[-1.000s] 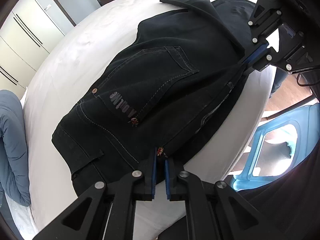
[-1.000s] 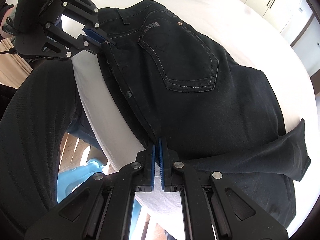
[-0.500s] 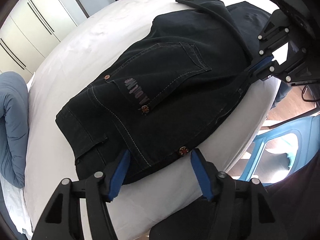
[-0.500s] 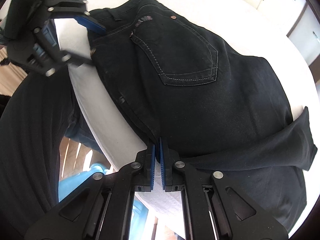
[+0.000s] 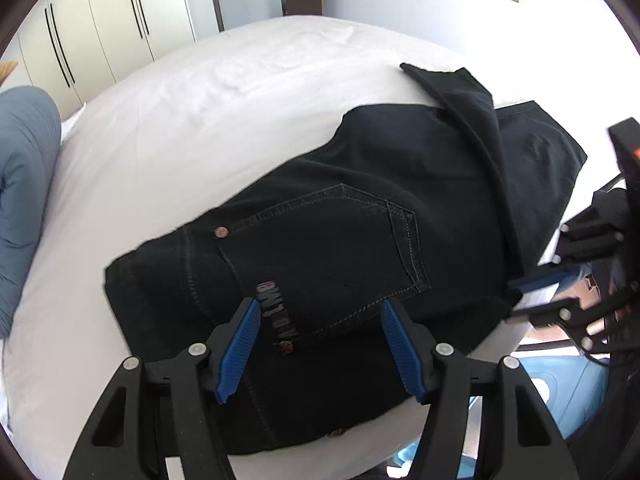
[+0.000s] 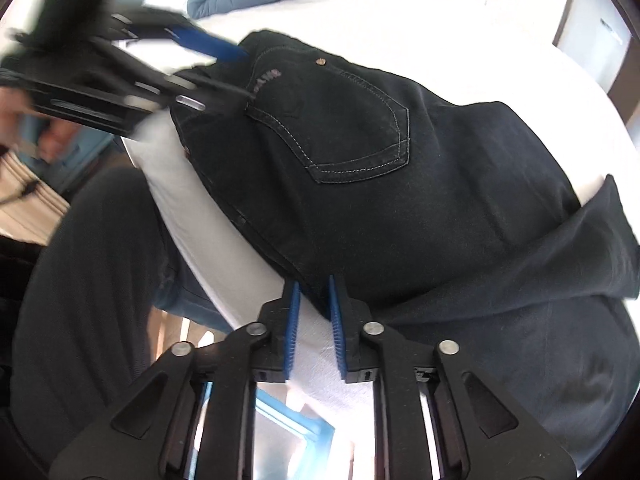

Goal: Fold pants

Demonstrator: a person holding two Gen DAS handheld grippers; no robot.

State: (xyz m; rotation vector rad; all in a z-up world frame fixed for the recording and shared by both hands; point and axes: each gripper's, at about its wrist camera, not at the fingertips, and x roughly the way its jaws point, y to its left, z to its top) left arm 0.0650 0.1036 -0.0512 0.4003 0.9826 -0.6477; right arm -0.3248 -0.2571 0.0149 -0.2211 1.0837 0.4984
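Both grippers released | left gripper (image 5: pixel 320 346) spread wide above the waistband, right gripper (image 6: pixel 312 334) just opening, seam edge loose between its pads | pants (image 5: pixel 360 248) folded on bed (image 5: pixel 200 112), hem flap at 1 o'clock | advice: lift clear without dragging cloth, then regrip | containers: none visible

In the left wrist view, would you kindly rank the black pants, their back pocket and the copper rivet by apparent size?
1. Black pants
2. Back pocket
3. Copper rivet
The differences are plain despite the fisheye lens.
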